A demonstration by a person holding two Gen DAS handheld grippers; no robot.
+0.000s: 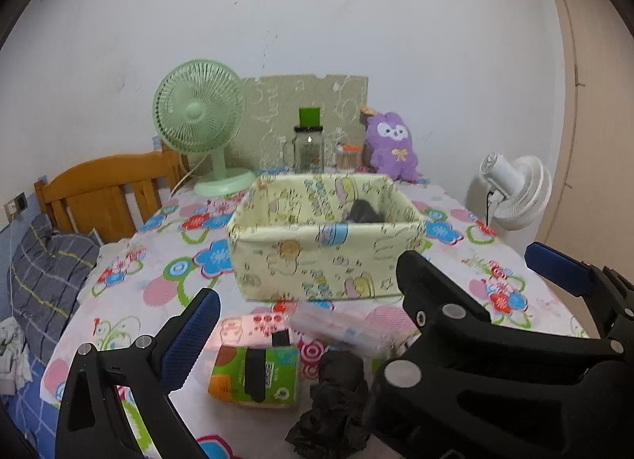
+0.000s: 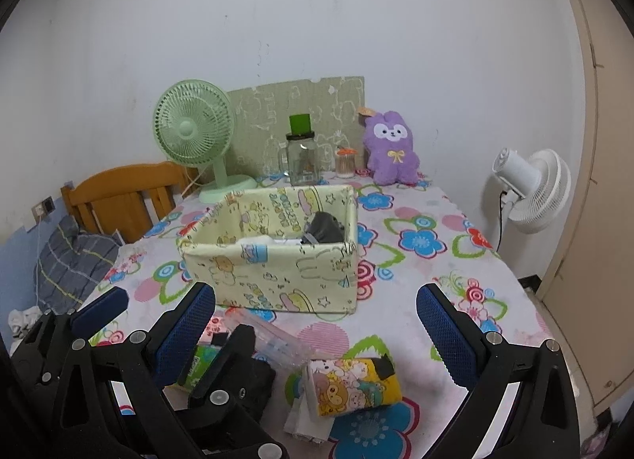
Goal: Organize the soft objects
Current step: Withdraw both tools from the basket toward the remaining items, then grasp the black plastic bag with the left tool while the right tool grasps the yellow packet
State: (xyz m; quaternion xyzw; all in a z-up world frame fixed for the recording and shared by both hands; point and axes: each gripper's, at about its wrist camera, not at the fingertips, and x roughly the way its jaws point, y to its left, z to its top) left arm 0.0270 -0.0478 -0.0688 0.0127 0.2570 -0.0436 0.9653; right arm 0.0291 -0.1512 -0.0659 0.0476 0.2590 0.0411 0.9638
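Note:
A pale yellow cartoon-print fabric box (image 1: pixel 301 261) (image 2: pixel 245 277) stands mid-table with a black soft item (image 1: pixel 364 211) (image 2: pixel 323 227) and something white (image 2: pixel 257 240) inside. In front of it lie a green tissue pack (image 1: pixel 255 374), a pink pack (image 1: pixel 245 330), a clear plastic pack (image 1: pixel 340 326), a crumpled black cloth (image 1: pixel 337 407) and a yellow cartoon pack (image 2: pixel 352 385). My left gripper (image 1: pixel 313 324) hangs open above the green pack. The right gripper (image 2: pixel 317 312) is open over the yellow pack. The two grippers overlap, and the right one hides the left one's right finger.
At the table's back stand a green fan (image 1: pixel 198 122), a glass jar (image 1: pixel 308 150), a swab holder (image 2: pixel 344 162) and a purple plush (image 1: pixel 392 146). A white fan (image 2: pixel 531 189) is off the right edge. A wooden headboard (image 1: pixel 103 197) and a plaid pillow (image 1: pixel 47 277) are left.

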